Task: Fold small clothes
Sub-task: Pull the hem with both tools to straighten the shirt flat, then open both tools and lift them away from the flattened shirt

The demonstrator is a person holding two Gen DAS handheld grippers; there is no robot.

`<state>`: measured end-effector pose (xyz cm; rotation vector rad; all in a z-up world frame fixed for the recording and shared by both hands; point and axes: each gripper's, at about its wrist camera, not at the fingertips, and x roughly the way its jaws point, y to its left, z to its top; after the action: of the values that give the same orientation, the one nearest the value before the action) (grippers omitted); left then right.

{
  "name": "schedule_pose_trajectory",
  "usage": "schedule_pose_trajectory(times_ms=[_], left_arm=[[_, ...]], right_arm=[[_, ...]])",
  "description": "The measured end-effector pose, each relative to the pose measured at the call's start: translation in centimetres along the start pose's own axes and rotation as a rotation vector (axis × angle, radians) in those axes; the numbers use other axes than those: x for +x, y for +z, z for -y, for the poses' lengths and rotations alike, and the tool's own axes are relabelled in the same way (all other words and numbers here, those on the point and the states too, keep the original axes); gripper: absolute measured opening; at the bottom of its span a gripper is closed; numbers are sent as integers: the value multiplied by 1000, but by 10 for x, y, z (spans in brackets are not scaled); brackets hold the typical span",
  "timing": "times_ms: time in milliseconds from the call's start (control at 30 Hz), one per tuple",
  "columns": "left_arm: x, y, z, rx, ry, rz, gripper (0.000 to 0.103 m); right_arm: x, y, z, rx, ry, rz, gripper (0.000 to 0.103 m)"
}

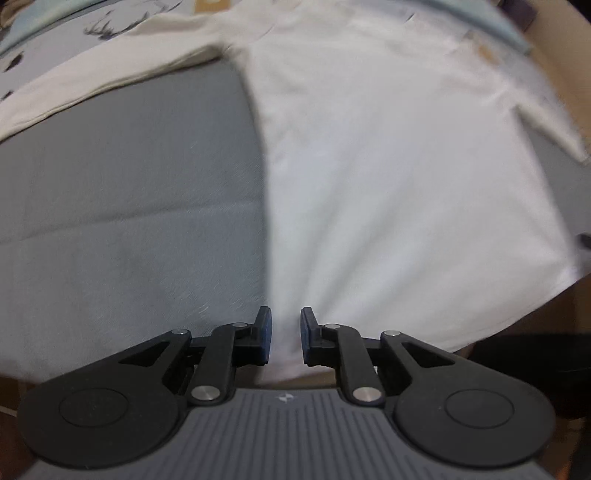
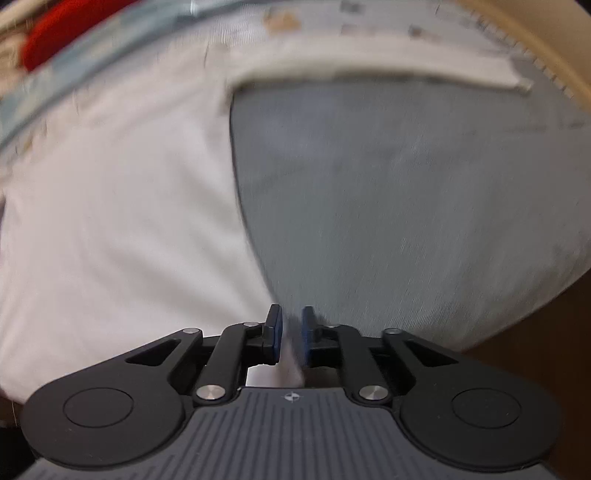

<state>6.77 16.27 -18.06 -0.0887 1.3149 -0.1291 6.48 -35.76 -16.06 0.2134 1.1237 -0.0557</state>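
White shirt (image 1: 388, 177) spread flat on the grey bench (image 1: 129, 206), long axis running away from both cameras, sleeves out sideways. Left gripper (image 1: 285, 338) pinches its near hem, fingers nearly closed; right gripper (image 2: 291, 338) clamps the other hem corner likewise.

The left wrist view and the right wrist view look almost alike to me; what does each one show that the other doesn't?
Only the left wrist view shows a pale fabric printed with dark deer shapes at the top left, and the shirt's far sleeve.

Only the right wrist view shows something red, blurred, at the top left.

Both show the white shirt spread on the grey surface, and a hand-held gripper nipping a lower corner of it: the left hand-held gripper and the right hand-held gripper.
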Motion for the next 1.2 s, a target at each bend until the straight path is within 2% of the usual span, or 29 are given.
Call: schedule_pose_trajectory(times_ms=[67,100,167,200,300,333,400,467,533,600,633,800,967,1100,1200], left_arm=[[6,2,3,11,-18,-26,16],[16,0,6,38,19,-74,16],[29,-5,10,101,88,-141,15],[27,-2,13,112,90,-132,16],[10,7,9,54,10,-49,22],[11,8,8,58,11,-56,28],[24,2,7,107,103,-141,28],[16,6,7,96,98,-109,29],[0,13,4,46,37,-60,30],[-18,22,2,25,44,36,36],[-22,27,3,18,54,66,41],[-30,40,10,-10,79,108,41],[-29,48,15,-47,88,150,41],[-38,58,15,-87,107,222,42],[-48,66,16,-129,169,287,54]], right_arm=[[1,0,-1,2,67,-8,14],[6,-3,-3,-5,80,-42,14],[24,-11,-8,-51,36,-143,14],[30,-15,-11,-79,7,-172,14],[22,-7,-16,-73,29,-98,14],[24,-8,-16,-91,9,-98,14],[35,-12,-17,-134,-75,-154,16],[33,-7,-17,-87,-62,-126,19],[23,-1,-14,-25,-27,-59,19],[13,5,-16,3,-12,9,20],[9,8,-19,-1,-14,39,22],[4,12,-44,-114,-42,134,23],[6,19,-64,-175,-36,188,23],[0,19,-76,-194,-34,214,23],[-5,19,-84,-208,-34,249,23]])
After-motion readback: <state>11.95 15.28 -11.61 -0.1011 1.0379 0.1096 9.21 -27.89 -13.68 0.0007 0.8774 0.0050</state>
